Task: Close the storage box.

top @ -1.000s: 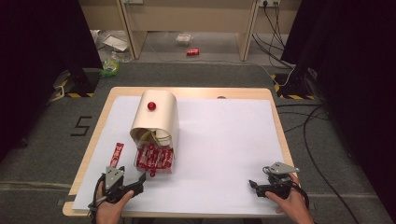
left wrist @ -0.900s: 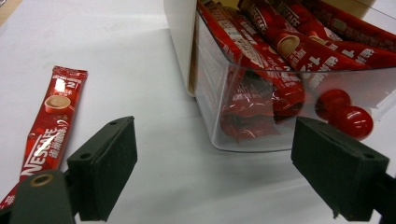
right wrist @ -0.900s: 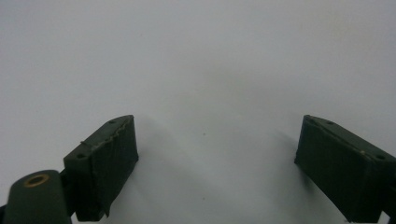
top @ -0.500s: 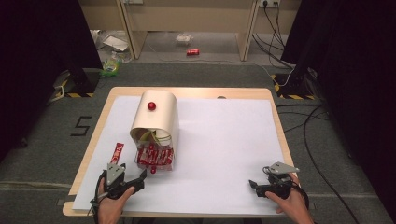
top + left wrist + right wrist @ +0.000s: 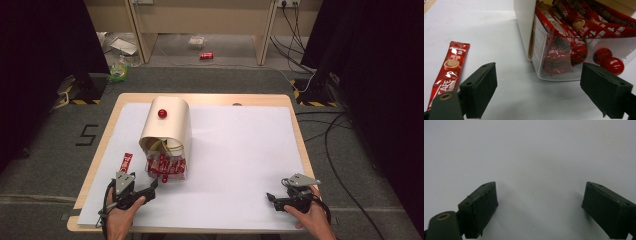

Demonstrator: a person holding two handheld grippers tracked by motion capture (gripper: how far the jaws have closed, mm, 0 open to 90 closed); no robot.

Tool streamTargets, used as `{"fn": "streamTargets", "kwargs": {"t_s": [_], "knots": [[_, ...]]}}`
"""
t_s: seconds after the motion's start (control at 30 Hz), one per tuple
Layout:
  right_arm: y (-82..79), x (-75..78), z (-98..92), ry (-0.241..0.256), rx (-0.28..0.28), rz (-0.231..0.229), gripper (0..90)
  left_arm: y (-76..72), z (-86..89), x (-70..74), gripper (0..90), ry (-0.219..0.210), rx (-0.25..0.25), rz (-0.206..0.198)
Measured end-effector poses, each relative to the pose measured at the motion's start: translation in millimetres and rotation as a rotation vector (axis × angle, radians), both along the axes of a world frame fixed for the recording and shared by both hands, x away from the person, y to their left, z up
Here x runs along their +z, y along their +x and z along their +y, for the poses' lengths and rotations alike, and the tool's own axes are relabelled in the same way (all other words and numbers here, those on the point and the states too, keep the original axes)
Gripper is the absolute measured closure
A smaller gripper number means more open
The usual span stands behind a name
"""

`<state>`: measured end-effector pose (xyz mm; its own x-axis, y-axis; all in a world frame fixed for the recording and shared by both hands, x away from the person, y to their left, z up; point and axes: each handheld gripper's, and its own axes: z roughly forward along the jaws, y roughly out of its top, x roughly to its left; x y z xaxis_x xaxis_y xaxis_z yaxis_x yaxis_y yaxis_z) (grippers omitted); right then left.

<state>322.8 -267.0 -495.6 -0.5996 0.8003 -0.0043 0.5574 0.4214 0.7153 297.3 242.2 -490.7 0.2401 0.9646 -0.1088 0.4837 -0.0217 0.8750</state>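
Observation:
A cream container (image 5: 167, 125) with a red knob (image 5: 161, 113) lies on its side at the table's left. Red coffee sachets (image 5: 166, 165) spill from its near opening behind a clear lid (image 5: 564, 62), which has its own red knob (image 5: 609, 62). One loose sachet (image 5: 127, 162) (image 5: 449, 67) lies on the white sheet to the left. My left gripper (image 5: 151, 186) (image 5: 539, 82) is open just short of the lid, with nothing between its jaws. Near the front right edge my right gripper (image 5: 272, 198) (image 5: 540, 200) is open over bare sheet.
A white sheet (image 5: 240, 150) covers most of the wooden table (image 5: 295, 120). Cables (image 5: 330, 135) trail on the floor to the right. A can (image 5: 206, 55) and litter lie on the floor beyond the table.
My left gripper has edged slightly forward toward the container's opening. The right gripper has stayed in place.

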Motion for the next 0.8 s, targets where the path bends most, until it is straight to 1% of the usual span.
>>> {"fn": "streamTargets", "kwargs": {"t_s": [0.6, 0.8], "knots": [[0.0, 0.0, 0.0, 0.0, 0.0, 0.0, 12.9, 12.1, -0.6, -1.3, 13.0, -0.007, 0.01, -0.004], [0.0, 0.0, 0.0, 0.0, 0.0, 0.0, 12.9, 16.2, -1.5, -3.3, 13.3, 0.004, 0.014, 0.002]]}}
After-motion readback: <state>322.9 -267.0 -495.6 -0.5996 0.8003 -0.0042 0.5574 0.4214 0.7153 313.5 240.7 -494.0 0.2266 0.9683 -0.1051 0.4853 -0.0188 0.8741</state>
